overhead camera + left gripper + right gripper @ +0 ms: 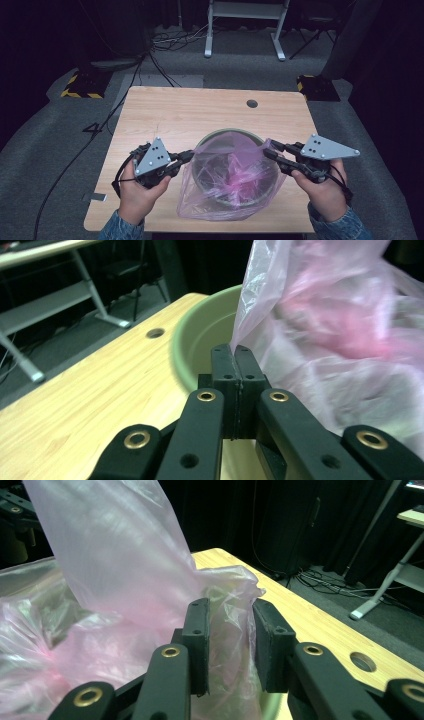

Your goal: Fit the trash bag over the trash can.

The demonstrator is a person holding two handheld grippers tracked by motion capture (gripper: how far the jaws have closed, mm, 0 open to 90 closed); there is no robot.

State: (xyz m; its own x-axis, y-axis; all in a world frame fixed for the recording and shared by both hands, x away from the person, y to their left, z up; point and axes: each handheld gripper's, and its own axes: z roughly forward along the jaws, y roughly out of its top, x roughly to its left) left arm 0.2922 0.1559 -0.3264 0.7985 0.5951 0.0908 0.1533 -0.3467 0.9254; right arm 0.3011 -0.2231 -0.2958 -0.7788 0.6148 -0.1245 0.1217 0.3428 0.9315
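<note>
Because the left gripper (234, 351) has its jaws fully together at the rim of the green basin (200, 340), with no plastic visibly pinched between the pads in the left gripper view, the first risk is a missed grip: if the film of the pink bag (231, 176) lies beside the pads rather than between them, any outward pull will leave that side of the bag slack. The right gripper (231, 630) stands partly open, with a bunched fold of the bag between its pads but a gap on one side; a pull before the jaws finish closing would let the film slide out. The bag is draped in and over the basin, which sits toward the near edge of the table (165, 107), right of centre, with loose film spilling over its near rim. Uneven tension from one secured side could drag the light basin toward the near edge or tip it. Excess force on the thin film could stretch or tear it at the pinch point.
</note>
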